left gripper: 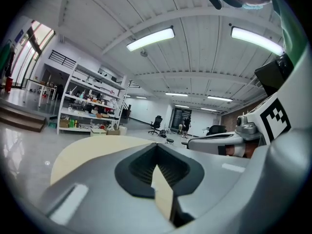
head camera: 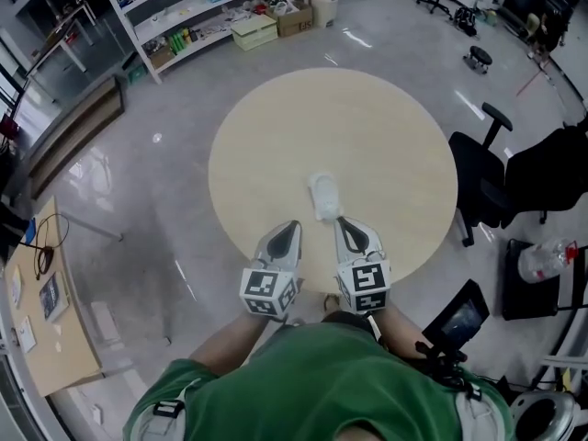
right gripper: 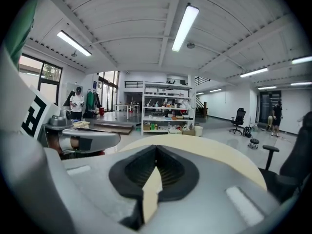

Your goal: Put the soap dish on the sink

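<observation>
claws clenched, empty
left claw (head camera: 292, 225) and right claw (head camera: 340, 220) over round beige desk (head camera: 386, 136), whitish translucent soap dish (head camera: 323, 196) near tips

No text, label, brand or number is legible: left gripper (head camera: 292, 227) and right gripper (head camera: 342, 224) carry only black-and-white square marker patterns, and packaging on the white metal shelf rack (head camera: 147, 58) is too small to read.

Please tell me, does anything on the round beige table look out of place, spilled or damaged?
Nothing looks spilled or damaged. One small whitish translucent object, too blurred to identify, lies alone near the middle of the round beige table. No sink shows in any view.
</observation>
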`<action>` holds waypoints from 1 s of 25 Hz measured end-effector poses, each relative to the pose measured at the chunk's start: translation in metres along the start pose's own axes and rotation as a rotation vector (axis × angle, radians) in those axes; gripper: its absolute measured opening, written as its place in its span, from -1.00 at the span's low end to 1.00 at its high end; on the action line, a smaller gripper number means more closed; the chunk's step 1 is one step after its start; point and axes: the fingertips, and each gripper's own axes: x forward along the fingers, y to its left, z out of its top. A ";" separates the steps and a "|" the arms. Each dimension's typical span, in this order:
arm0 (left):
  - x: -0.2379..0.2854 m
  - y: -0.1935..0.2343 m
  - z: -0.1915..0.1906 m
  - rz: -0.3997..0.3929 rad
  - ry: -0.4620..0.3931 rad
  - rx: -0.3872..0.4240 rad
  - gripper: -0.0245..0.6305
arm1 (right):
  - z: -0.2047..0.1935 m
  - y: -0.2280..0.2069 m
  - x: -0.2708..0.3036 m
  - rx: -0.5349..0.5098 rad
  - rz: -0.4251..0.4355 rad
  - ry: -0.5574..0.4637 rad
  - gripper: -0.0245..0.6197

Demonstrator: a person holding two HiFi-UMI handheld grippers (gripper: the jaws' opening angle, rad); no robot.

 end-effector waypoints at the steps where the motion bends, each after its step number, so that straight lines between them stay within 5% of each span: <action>1: -0.007 -0.003 0.002 -0.007 -0.006 0.002 -0.91 | 0.003 0.006 -0.007 -0.004 -0.004 -0.010 -0.91; 16: -0.089 -0.041 0.012 -0.075 -0.061 -0.012 -0.91 | 0.017 0.065 -0.090 -0.019 -0.047 -0.071 -0.91; 25: -0.115 -0.053 0.024 -0.022 -0.105 -0.008 -0.91 | 0.035 0.079 -0.116 -0.025 0.002 -0.134 -0.91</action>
